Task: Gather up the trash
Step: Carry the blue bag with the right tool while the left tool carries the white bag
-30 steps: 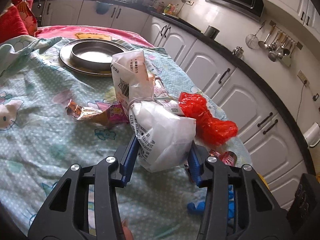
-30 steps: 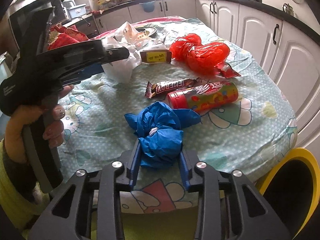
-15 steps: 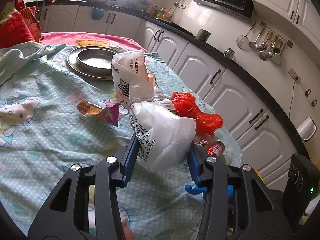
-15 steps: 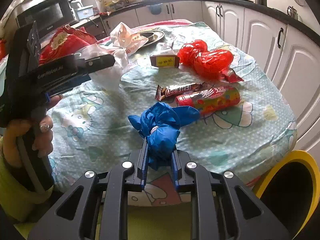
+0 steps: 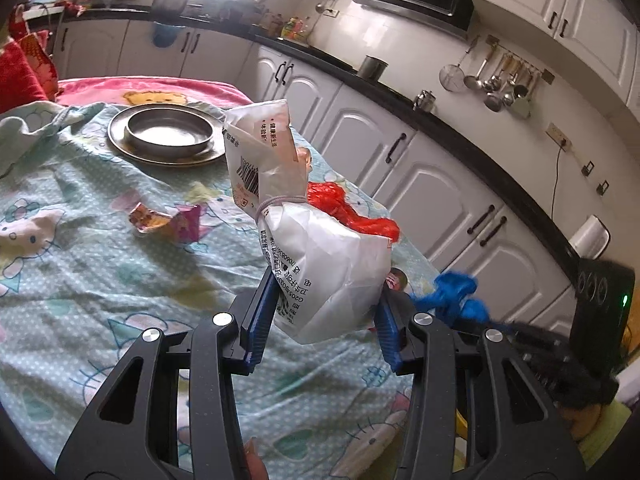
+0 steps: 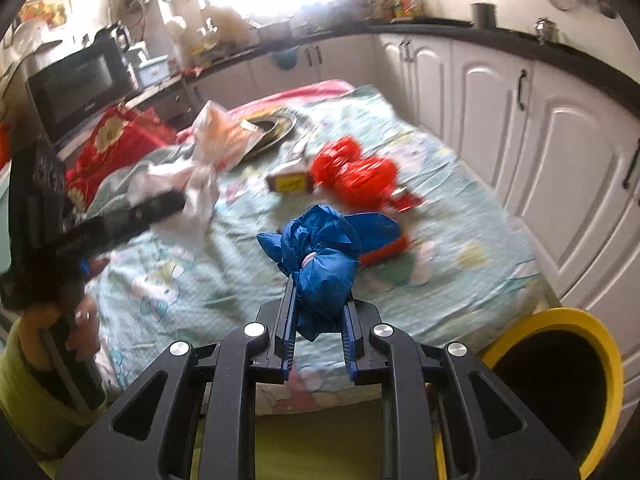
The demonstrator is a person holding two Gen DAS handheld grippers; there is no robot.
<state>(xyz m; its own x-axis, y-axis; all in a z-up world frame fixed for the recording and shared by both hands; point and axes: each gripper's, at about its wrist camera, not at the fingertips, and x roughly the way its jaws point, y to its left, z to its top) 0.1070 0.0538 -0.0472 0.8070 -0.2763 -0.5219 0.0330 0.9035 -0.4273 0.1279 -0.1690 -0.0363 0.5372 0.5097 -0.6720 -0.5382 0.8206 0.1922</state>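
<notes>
My left gripper (image 5: 320, 316) is shut on a tied white plastic bag (image 5: 320, 256) with black print and holds it above the table. It also shows at the left of the right wrist view (image 6: 192, 184), blurred. My right gripper (image 6: 318, 316) is shut on a tied blue plastic bag (image 6: 320, 256) and holds it lifted over the table's near edge. The blue bag shows at the right in the left wrist view (image 5: 456, 296). A red plastic bag (image 6: 356, 172), a small brown box (image 6: 290, 182) and a crumpled pink and gold wrapper (image 5: 168, 222) lie on the tablecloth.
A yellow-rimmed bin (image 6: 560, 384) stands on the floor at the table's near right corner. A metal plate with a bowl (image 5: 168, 136) sits at the far end of the table. White cabinets (image 6: 540, 152) run along the right. A red tube (image 6: 384, 252) lies behind the blue bag.
My right gripper closed on the blue bag and lifted it off the table. My left gripper rose higher with the white bag still in it.
</notes>
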